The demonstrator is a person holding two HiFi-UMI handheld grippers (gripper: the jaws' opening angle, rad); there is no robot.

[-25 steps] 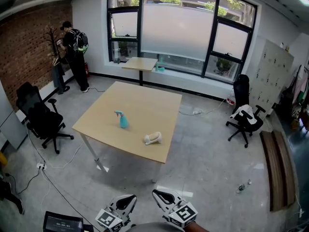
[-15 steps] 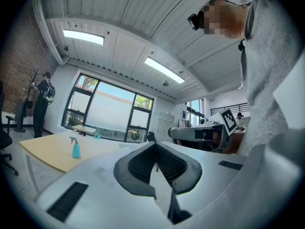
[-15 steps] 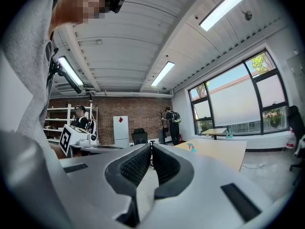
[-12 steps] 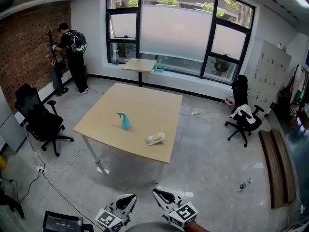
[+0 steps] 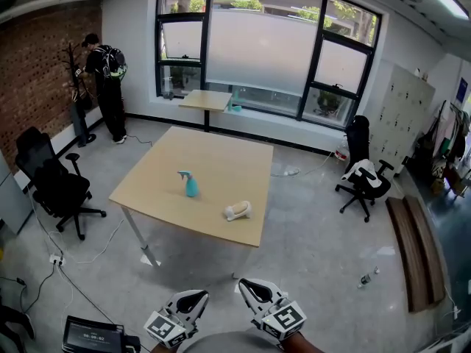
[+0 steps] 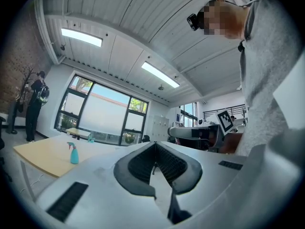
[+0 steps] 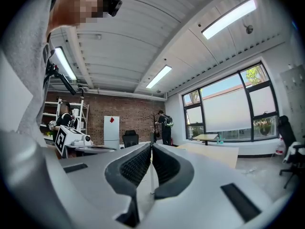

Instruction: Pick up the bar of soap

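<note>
Two grippers: left gripper (image 5: 193,298) and right gripper (image 5: 252,288) both pressed together, pinching nothing, well apart from table (image 5: 221,153)
Soap: bar of soap (image 5: 235,211) near table's front right edge
Around: teal spray bottle (image 5: 190,184) left of it; black chair (image 5: 57,186) beside table
Writing: screen (image 5: 92,337) digits too small to read

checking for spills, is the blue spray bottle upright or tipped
Upright: the spray bottle stands on its base, nozzle on top.

No text here is legible to me. The dark screen (image 5: 92,335), well apart from the table (image 5: 213,164), shows characters too small to read.
</note>
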